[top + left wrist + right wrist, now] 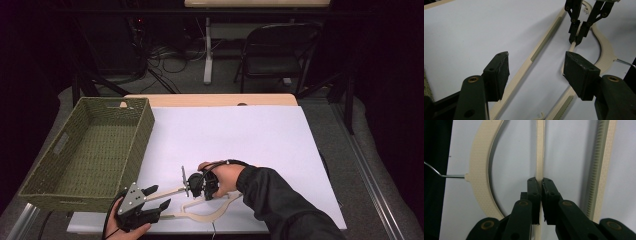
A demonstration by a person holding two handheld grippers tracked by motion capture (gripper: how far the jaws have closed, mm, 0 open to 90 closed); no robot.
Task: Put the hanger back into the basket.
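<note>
while the right gripper (541, 182) pinches the cream hanger (480, 172) on the near surface (240, 135), the left gripper (536, 70) gapes wide beside it.

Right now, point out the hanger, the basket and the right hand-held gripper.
hanger (480, 170): right gripper view, on its curved cream shoulder.
basket (145, 131): high view, on its right woven wall.
right hand-held gripper (541, 183): right gripper view, midway between its fingertips, shut on a hanger bar.
</note>
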